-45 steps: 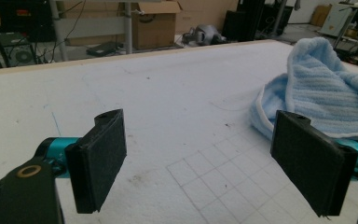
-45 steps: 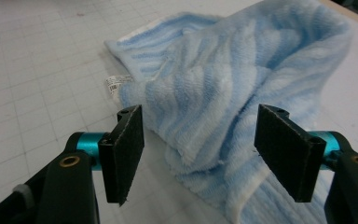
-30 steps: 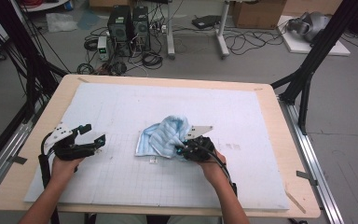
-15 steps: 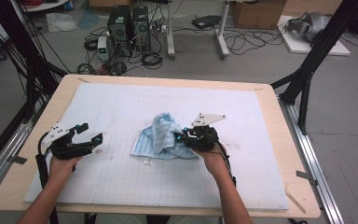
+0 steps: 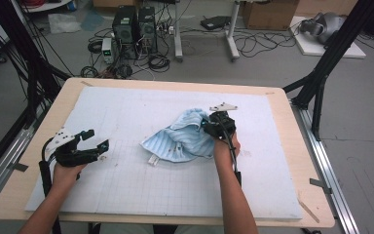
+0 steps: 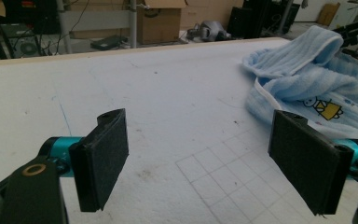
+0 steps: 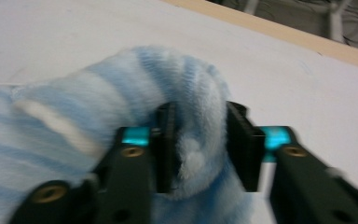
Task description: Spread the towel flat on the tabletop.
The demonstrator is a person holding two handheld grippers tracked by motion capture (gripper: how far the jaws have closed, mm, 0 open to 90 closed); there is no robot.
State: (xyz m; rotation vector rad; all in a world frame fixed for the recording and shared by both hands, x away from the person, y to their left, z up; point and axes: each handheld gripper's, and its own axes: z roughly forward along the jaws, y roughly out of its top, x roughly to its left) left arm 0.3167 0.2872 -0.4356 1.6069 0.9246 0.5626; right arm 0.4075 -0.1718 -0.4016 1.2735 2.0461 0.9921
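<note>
Terry-cloth towel (image 5: 182, 139) bunches between the right gripper (image 5: 214, 127) jaws, which have just been opening; left gripper (image 5: 95, 141) gapes wide over bare white mat (image 5: 141, 190) nearby.

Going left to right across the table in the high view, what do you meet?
left gripper → blue striped towel → right gripper, at the towel's right edge with a fold between its jaws; all on the white mat.
</note>
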